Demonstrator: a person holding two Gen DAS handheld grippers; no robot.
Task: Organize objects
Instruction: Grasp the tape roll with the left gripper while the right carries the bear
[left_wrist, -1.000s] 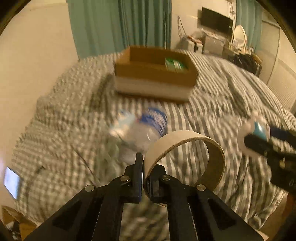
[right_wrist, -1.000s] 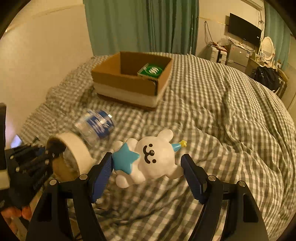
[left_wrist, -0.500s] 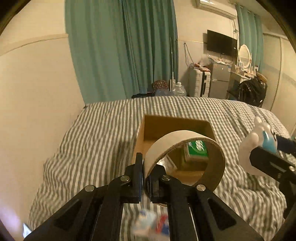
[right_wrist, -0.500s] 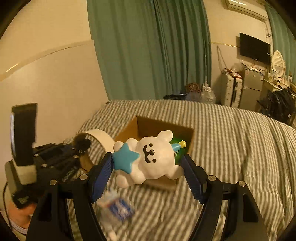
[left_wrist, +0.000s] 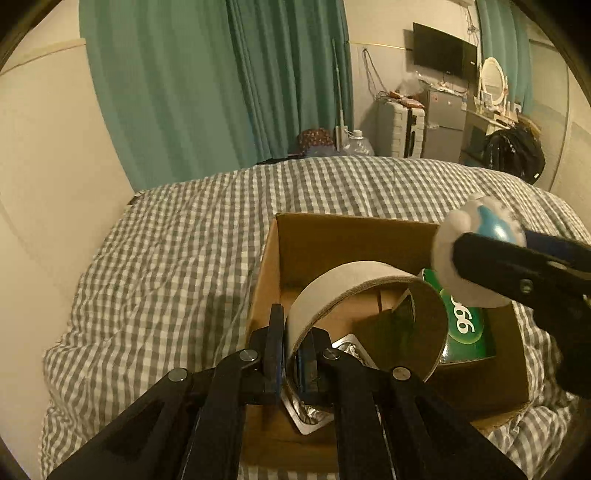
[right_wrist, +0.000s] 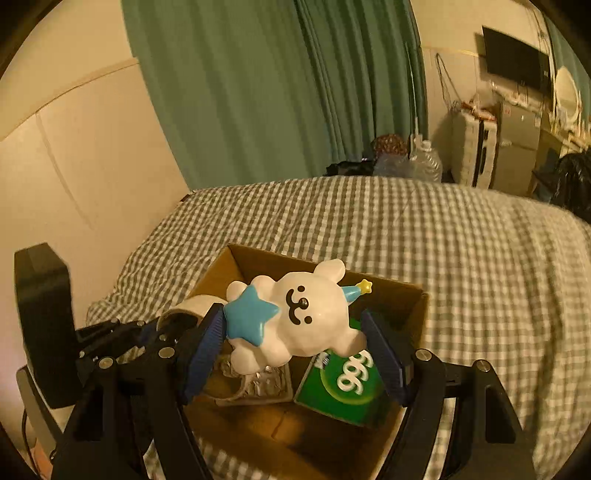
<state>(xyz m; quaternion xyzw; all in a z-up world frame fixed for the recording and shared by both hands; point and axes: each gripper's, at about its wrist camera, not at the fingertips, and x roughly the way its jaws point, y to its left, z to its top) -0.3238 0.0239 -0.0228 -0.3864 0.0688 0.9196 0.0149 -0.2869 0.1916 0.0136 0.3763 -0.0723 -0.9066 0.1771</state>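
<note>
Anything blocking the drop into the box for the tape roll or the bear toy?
No lid or flap covers the cardboard box. On its floor lie a green packet and a foil tray. The bear toy hangs partly over the packet, the tape roll over the tray, so either may land on those.

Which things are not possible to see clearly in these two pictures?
- Box floor: in the left wrist view the tape roll and left gripper hide much of the cardboard box.
- Foil item: mostly behind the bear toy in the right wrist view; kind unclear.
- Green pack: label partly covered by the right gripper.
</note>
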